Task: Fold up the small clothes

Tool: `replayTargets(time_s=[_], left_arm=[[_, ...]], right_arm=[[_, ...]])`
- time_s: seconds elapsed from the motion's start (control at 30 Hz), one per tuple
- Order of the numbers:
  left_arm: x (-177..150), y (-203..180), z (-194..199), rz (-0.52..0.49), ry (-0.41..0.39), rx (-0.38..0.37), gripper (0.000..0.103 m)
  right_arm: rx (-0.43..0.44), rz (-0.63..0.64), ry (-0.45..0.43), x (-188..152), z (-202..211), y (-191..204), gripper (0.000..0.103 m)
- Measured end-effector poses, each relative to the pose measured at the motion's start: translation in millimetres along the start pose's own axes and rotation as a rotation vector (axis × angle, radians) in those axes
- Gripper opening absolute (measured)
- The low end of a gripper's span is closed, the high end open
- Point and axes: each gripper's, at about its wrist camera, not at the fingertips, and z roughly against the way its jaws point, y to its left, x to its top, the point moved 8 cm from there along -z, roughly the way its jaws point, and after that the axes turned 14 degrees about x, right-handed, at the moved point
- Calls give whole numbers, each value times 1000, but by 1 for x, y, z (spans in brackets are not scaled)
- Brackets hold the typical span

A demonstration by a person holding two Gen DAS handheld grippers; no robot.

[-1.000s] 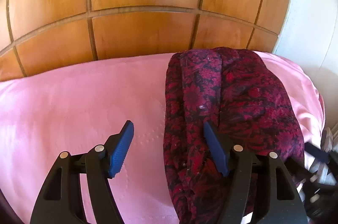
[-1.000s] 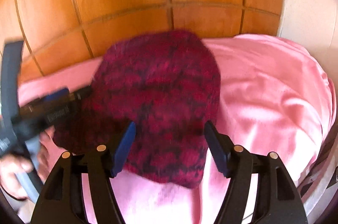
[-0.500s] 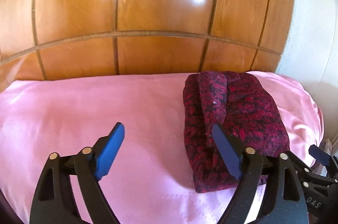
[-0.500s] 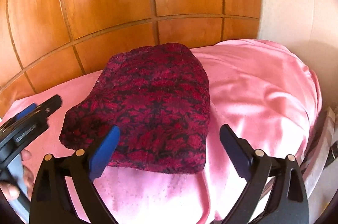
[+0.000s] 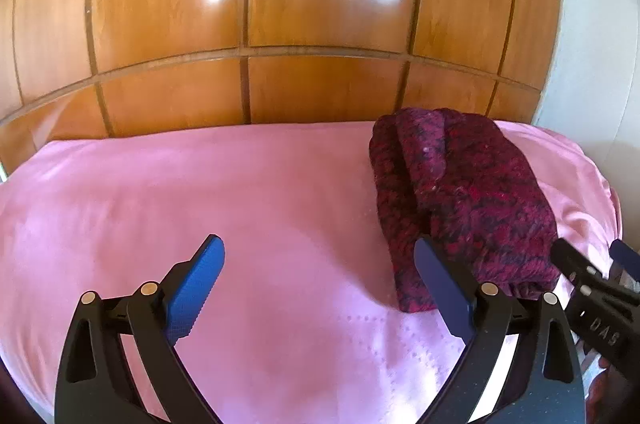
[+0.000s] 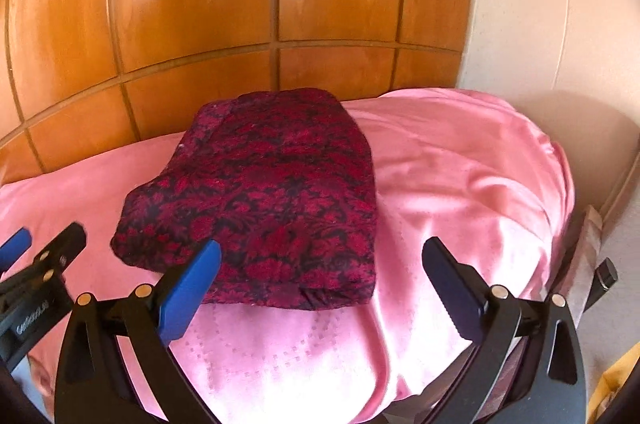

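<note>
A dark red and black patterned garment point(image 5: 464, 200) lies folded into a compact rectangle on the pink sheet point(image 5: 200, 200), at the right in the left wrist view and left of centre in the right wrist view point(image 6: 264, 200). My left gripper point(image 5: 320, 280) is open and empty, above the sheet just left of the garment's near edge. My right gripper point(image 6: 320, 284) is open and empty, just in front of the garment's near edge. Each gripper shows at the edge of the other's view.
A glossy wooden panelled wall point(image 5: 280, 24) stands right behind the bed. A white wall point(image 6: 540, 4) is at the right. The sheet drops off at the right edge point(image 6: 560, 184), with a dark object point(image 6: 606, 278) beside it.
Both grippers have pulled back and up from the folded garment and opened wider. The garment lies still on the sheet.
</note>
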Motion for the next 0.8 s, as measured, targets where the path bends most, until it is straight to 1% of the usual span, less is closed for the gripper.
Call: replayTargets(time_s=[0.07, 0.27, 0.4, 0.6, 0.8], left_arm=[[-3, 1, 0, 4, 7, 8, 98], [-9, -3, -1, -7, 23, 16, 98], [-10, -5, 0, -18, 24, 20, 99], [-9, -7, 2, -32, 13, 23, 99], [-9, -9, 4, -34, 8, 24, 99]], right_arm=[[-1, -11, 1, -1, 0, -1, 100], [-4, -6, 7, -6, -1, 0, 100], [-11, -7, 4, -6, -2, -1, 100], [1, -17, 9, -7, -6, -3, 100], [5, -15, -10, -6, -4, -2, 100]])
